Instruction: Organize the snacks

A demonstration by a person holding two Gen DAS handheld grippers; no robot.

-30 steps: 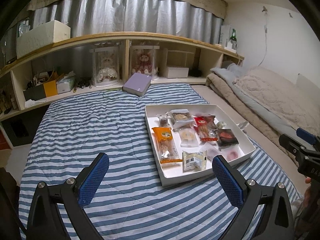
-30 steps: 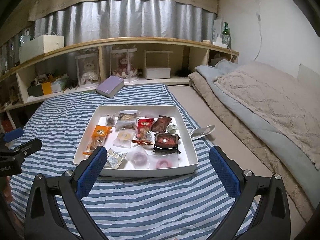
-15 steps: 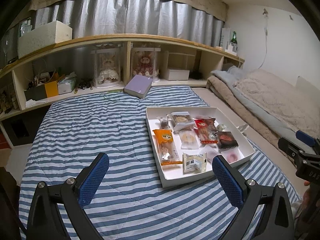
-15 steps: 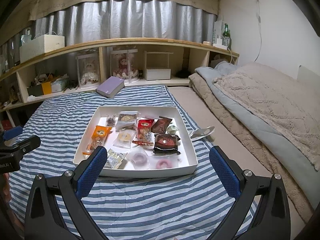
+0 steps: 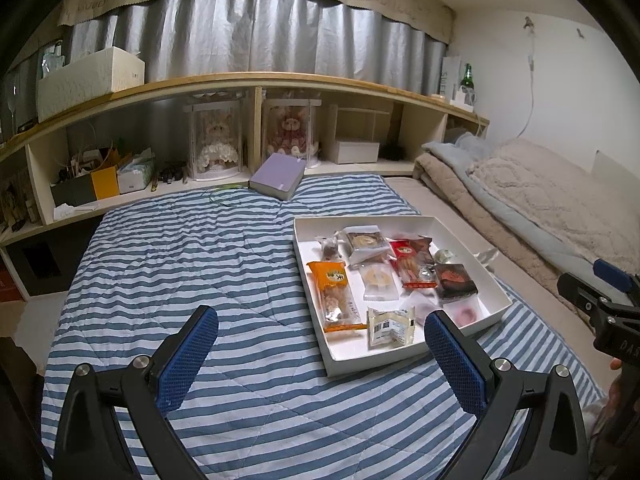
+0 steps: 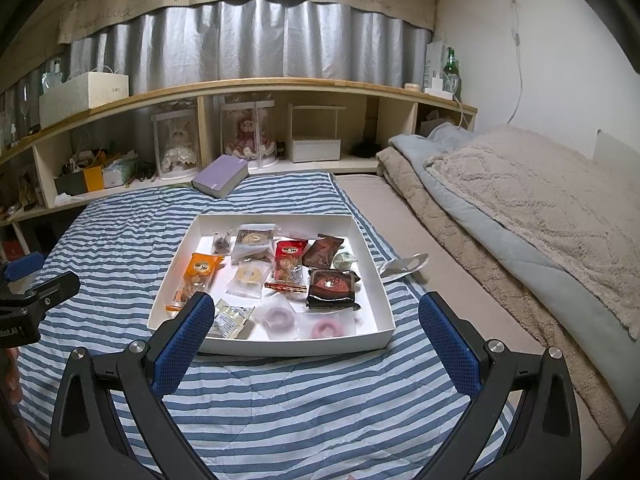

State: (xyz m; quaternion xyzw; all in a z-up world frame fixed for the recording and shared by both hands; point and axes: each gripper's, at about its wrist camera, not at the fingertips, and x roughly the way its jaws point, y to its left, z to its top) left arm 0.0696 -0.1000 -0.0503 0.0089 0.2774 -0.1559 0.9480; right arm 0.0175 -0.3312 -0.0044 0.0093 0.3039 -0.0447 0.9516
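Note:
A white shallow tray [image 5: 464, 236] [image 6: 276, 348] lies on the striped blanket and holds several wrapped snacks: an orange packet [image 5: 335, 296] [image 6: 196, 278], a red packet [image 5: 410, 264] [image 6: 288, 266], a dark packet [image 5: 456, 282] [image 6: 331, 285], a small white packet [image 5: 390, 326] and two ring sweets [image 6: 280, 318]. My left gripper [image 5: 320, 352] is open and empty, above the blanket to the tray's near left. My right gripper [image 6: 316, 340] is open and empty, just short of the tray's near edge. Each gripper shows at the edge of the other's view.
A purple box [image 5: 278, 176] [image 6: 220, 176] lies at the blanket's far edge. A low wooden shelf [image 5: 256, 84] behind holds dolls in clear cases, boxes and a green bottle [image 6: 451, 68]. Folded beige and grey bedding [image 6: 520, 208] lies to the right. A clear wrapper [image 6: 404, 264] lies beside the tray.
Both grippers have shifted only slightly; the views tilt up a little. Both stay open and empty. Nothing in the tray has moved.

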